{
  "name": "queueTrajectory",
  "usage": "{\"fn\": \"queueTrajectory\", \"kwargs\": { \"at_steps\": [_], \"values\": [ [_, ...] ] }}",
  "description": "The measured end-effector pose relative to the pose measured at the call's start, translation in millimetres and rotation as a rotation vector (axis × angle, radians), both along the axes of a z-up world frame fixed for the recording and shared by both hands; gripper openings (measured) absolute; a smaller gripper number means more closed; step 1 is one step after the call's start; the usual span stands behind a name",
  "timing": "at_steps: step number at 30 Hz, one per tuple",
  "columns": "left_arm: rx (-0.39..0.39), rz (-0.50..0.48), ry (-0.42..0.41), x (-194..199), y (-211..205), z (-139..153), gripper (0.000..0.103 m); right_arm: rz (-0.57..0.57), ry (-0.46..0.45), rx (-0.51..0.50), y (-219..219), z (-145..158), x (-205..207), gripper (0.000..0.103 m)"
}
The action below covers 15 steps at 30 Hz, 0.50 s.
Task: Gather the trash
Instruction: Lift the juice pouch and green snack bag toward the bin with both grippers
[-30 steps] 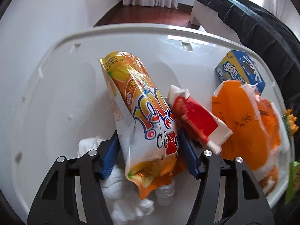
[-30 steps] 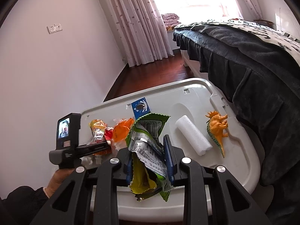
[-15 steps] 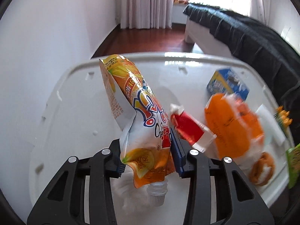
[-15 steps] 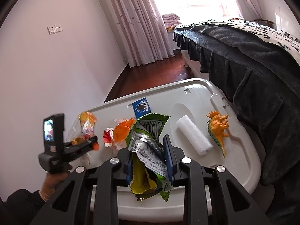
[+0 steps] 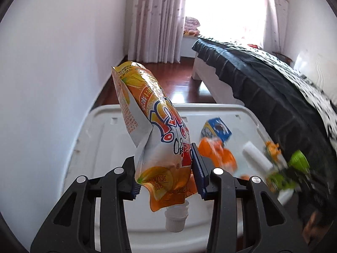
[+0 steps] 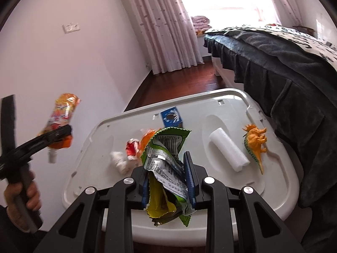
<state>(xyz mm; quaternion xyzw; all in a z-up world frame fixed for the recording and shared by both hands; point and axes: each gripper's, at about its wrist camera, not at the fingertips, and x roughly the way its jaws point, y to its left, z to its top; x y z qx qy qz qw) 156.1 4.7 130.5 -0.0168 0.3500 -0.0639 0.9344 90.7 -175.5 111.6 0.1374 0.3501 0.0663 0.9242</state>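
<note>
My left gripper (image 5: 165, 172) is shut on an orange juice pouch (image 5: 155, 139) with a white cap, held up above the white lid (image 5: 101, 139). The right wrist view shows that pouch (image 6: 61, 116) high at the left, in the left gripper (image 6: 61, 133), held by a hand (image 6: 23, 198). My right gripper (image 6: 167, 178) is shut on crumpled green and silver wrappers (image 6: 166, 158). Still lying on the lid (image 6: 231, 101) are a red wrapper (image 6: 132, 148), an orange wrapper (image 6: 146, 140), a white tissue (image 6: 120, 160) and a blue carton (image 6: 171, 119).
A white foam roll (image 6: 228, 151) and an orange toy dinosaur (image 6: 256, 142) lie on the lid's right side. A bed with a dark cover (image 6: 284, 67) stands close on the right. A white wall (image 6: 63, 63) runs along the left, curtains (image 6: 166, 25) hang behind.
The left gripper closed on the juice pouch and lifted it up off the lid, away from the tissue and red wrapper. The right gripper kept still with its wrappers.
</note>
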Motion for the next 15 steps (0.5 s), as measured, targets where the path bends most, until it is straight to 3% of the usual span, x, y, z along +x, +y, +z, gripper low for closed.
{"fn": "queueTrajectory", "kwargs": {
  "at_steps": [5, 8, 15],
  "values": [
    [0.085, 0.010, -0.017, -69, -7, -10, 0.039, 0.051, 0.001, 0.007, 11, -2, -24, 0.027],
    [0.130, 0.005, -0.002, -104, -12, -24, 0.039, 0.063, -0.020, -0.047, 19, -3, -47, 0.027],
    [0.142, -0.023, 0.060, -176, -20, -59, 0.040, 0.089, 0.020, -0.058, 33, -25, -102, 0.028]
  ]
}}
